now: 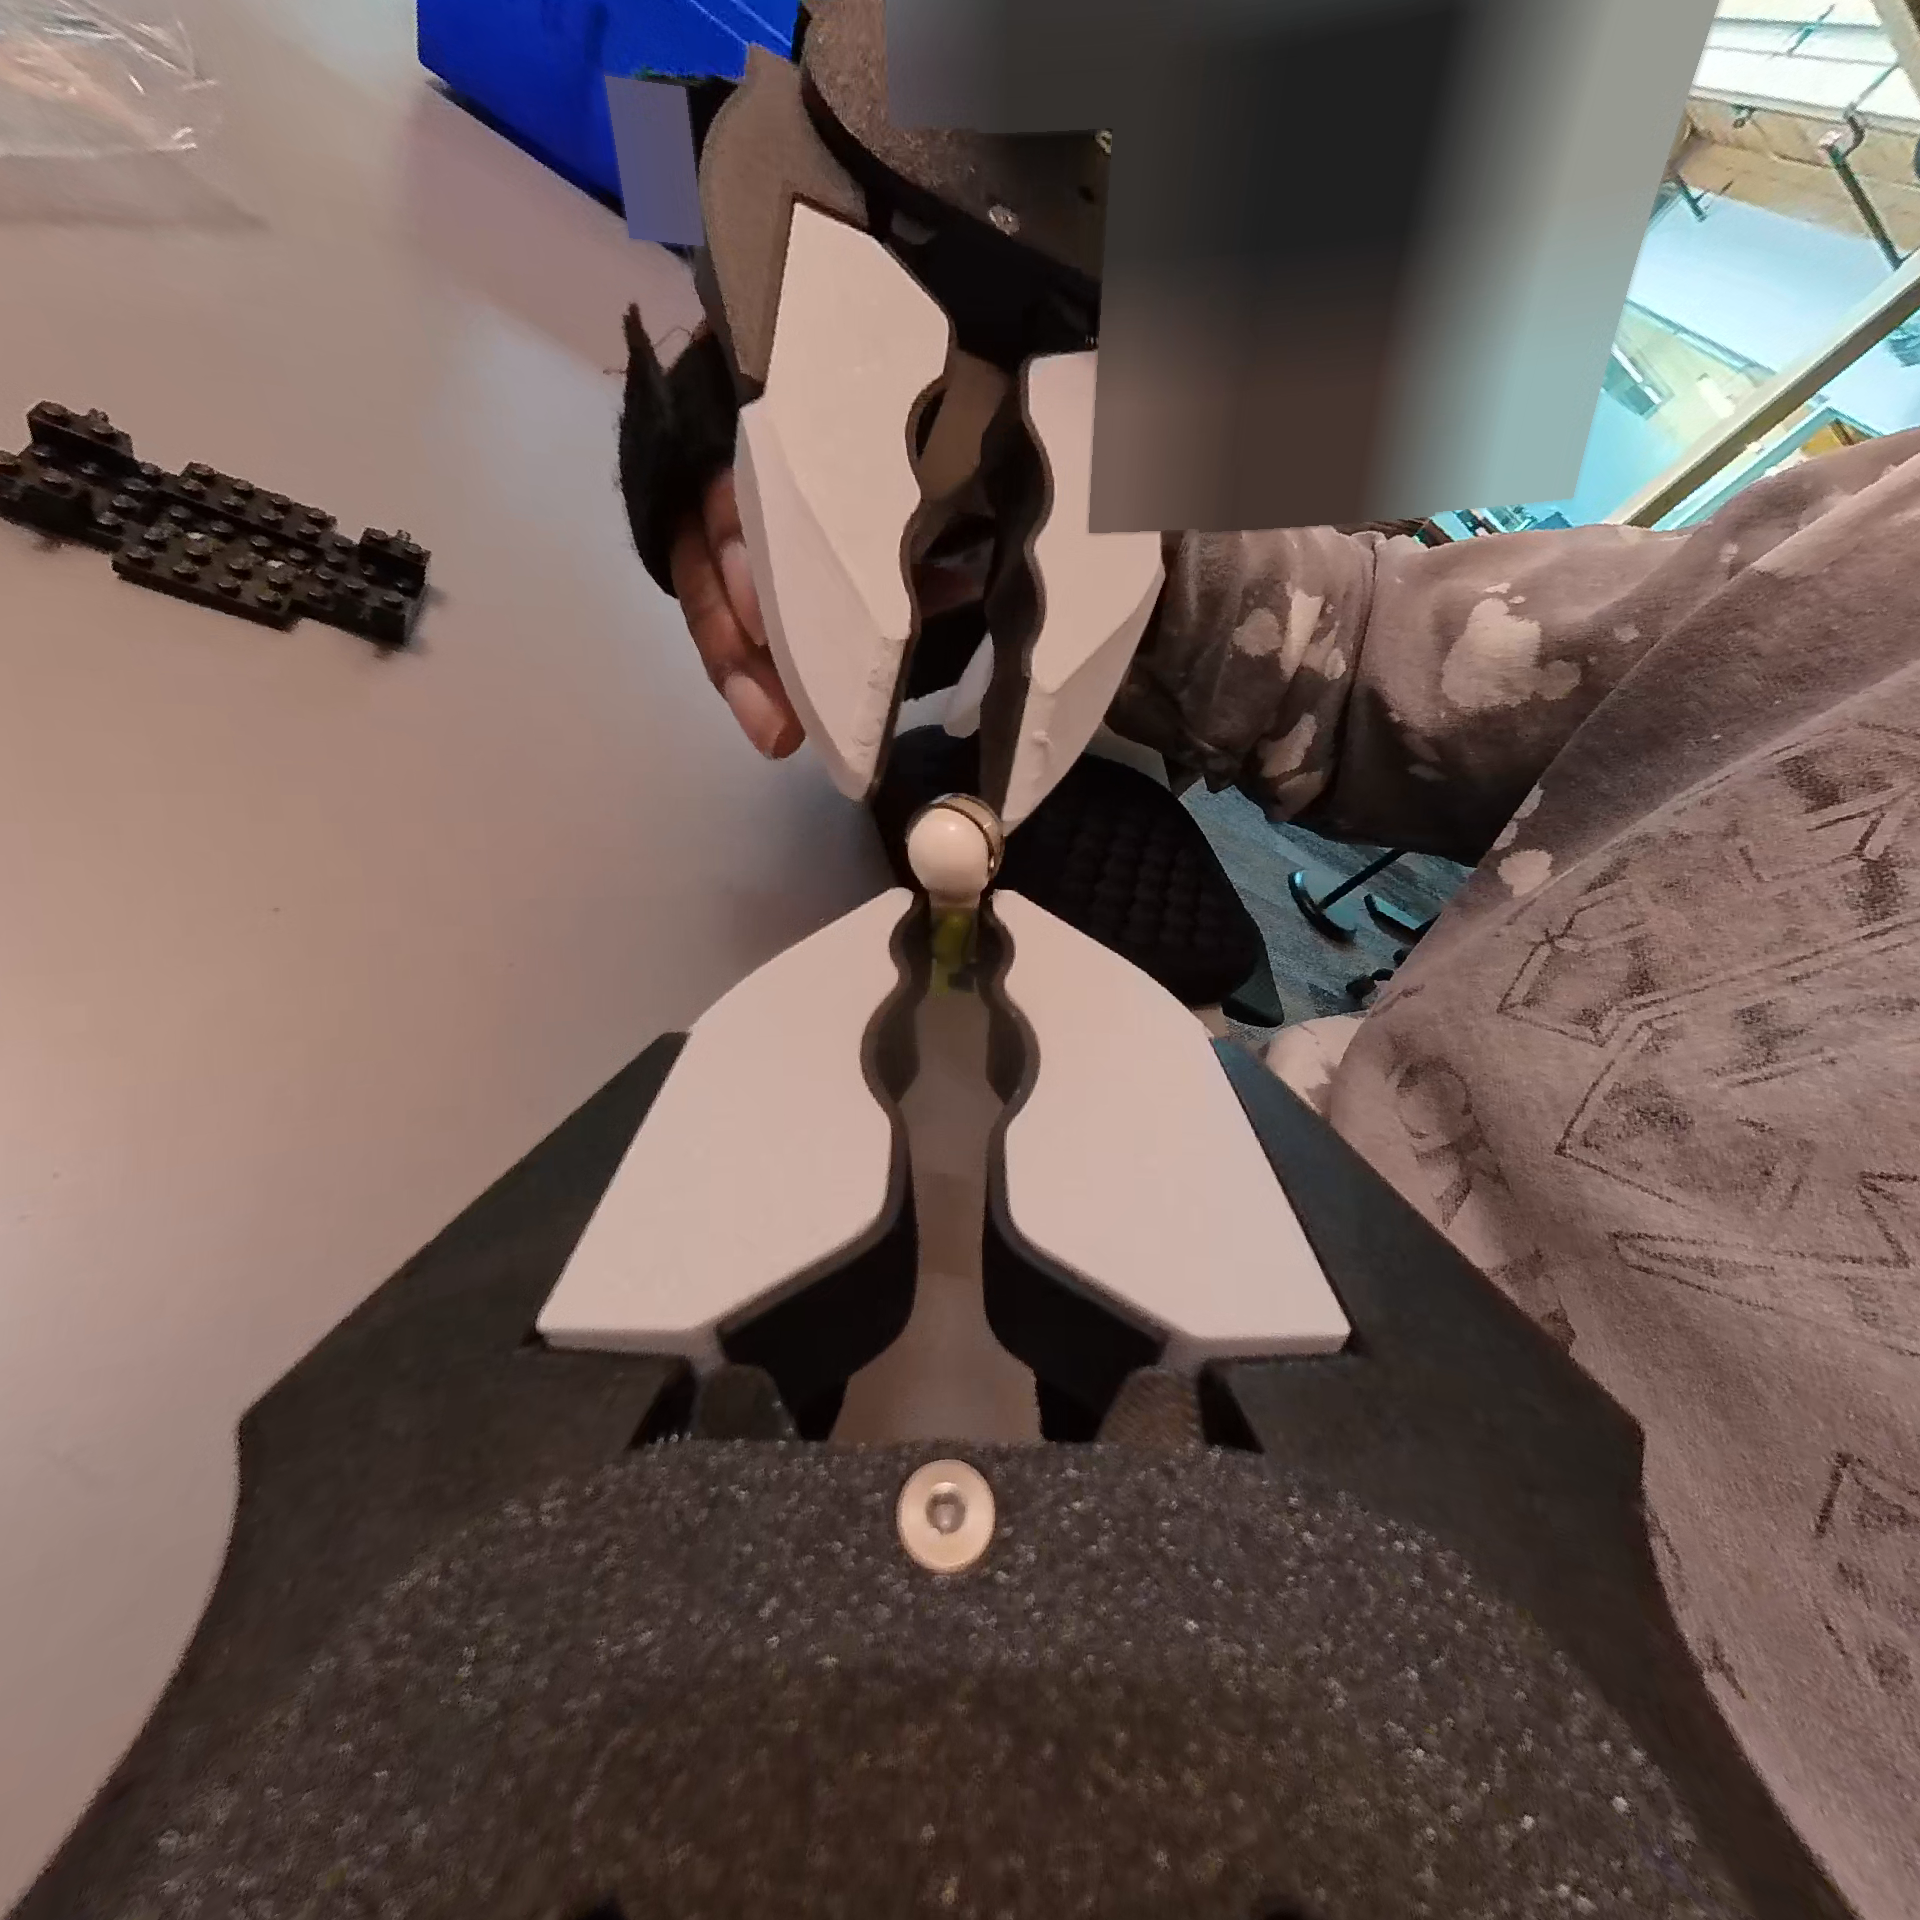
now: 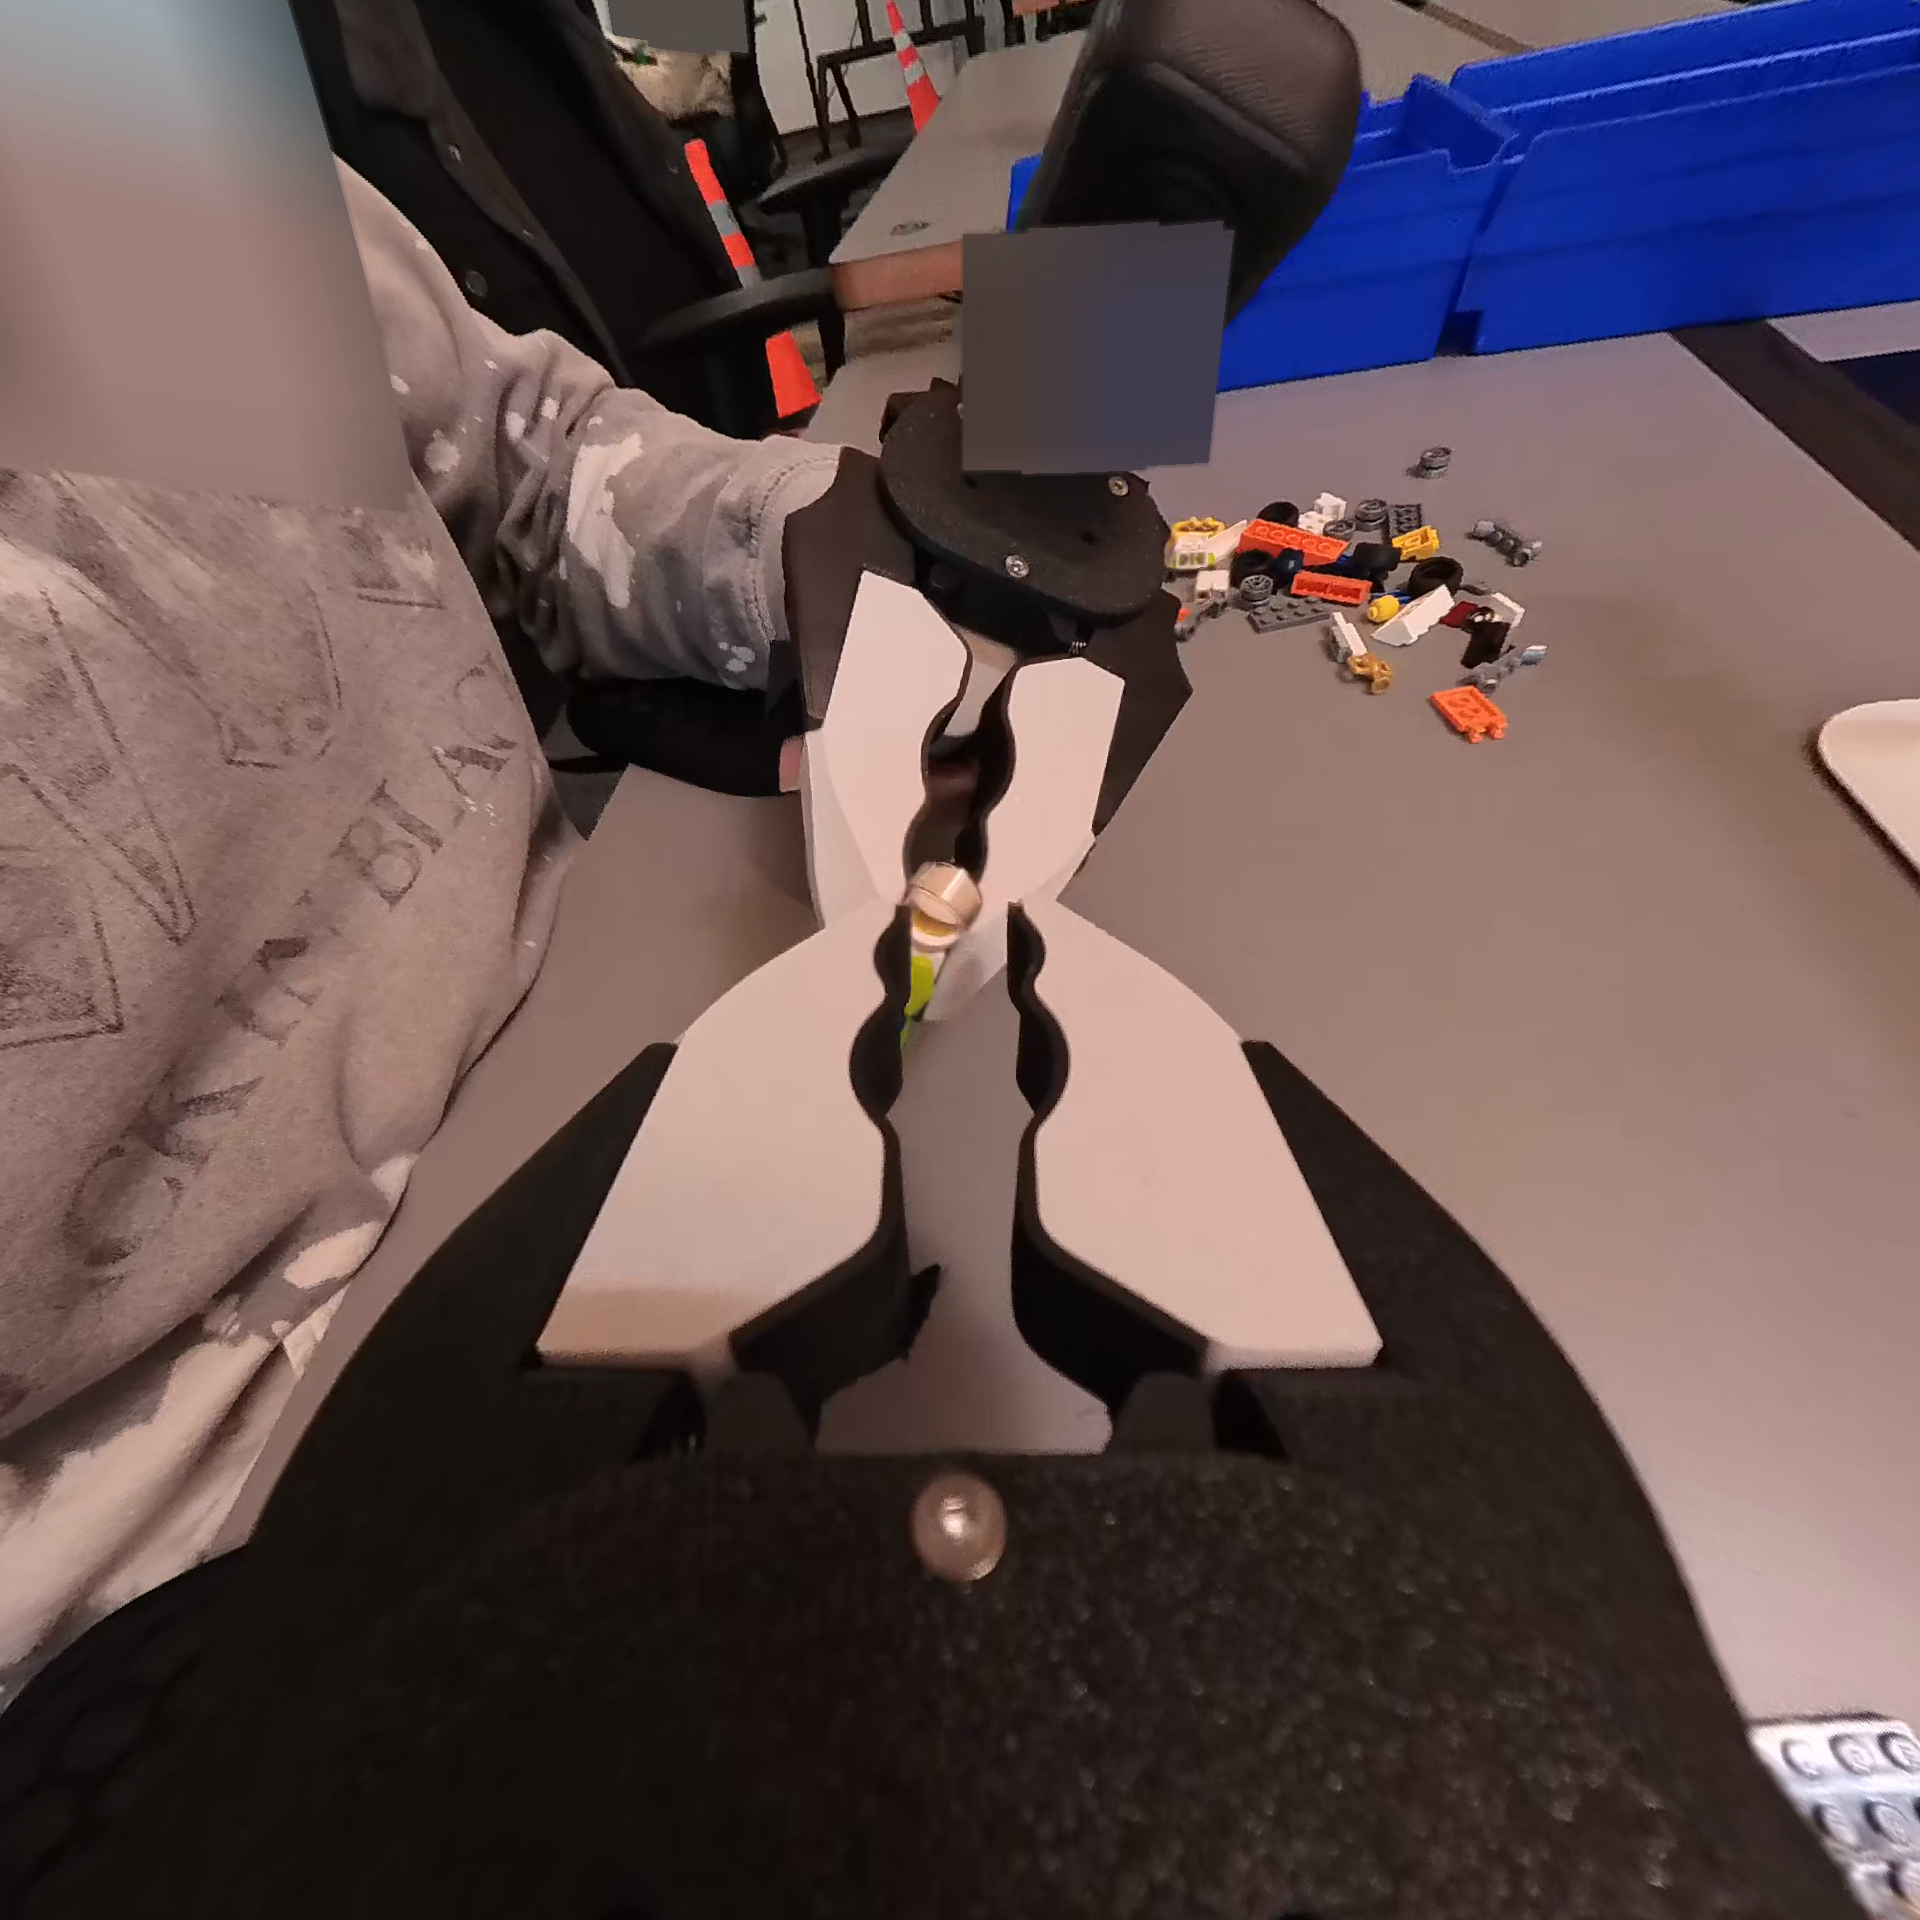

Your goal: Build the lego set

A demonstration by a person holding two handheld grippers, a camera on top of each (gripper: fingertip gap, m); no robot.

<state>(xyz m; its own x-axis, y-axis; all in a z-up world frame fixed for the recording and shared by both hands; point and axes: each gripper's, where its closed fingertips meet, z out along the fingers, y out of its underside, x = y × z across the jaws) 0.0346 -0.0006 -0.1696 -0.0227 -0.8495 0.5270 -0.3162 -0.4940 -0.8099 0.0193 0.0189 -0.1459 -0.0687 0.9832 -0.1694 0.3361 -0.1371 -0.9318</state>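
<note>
My left gripper (image 1: 951, 904) is shut on a small minifigure with a lime-green body (image 1: 951, 940) and holds it above the table edge. The figure's white helmeted head (image 1: 954, 847) sticks out past the fingertips. My right gripper (image 1: 940, 795) faces it tip to tip, its jaws slightly apart right at the helmet. In the right wrist view my right gripper (image 2: 958, 920) is open, with the helmet (image 2: 943, 899) just beyond its tips and the left gripper (image 2: 914, 966) behind it. A black Lego chassis (image 1: 218, 540) lies on the grey table.
A pile of loose Lego pieces (image 2: 1351, 582) lies on the table to the right. Blue bins (image 2: 1662, 208) stand at the back. A white tray edge (image 2: 1881, 769) and a grey studded plate (image 2: 1849, 1797) are at the right. A clear plastic bag (image 1: 104, 104) lies far left. My left and right fingertips are right by each other.
</note>
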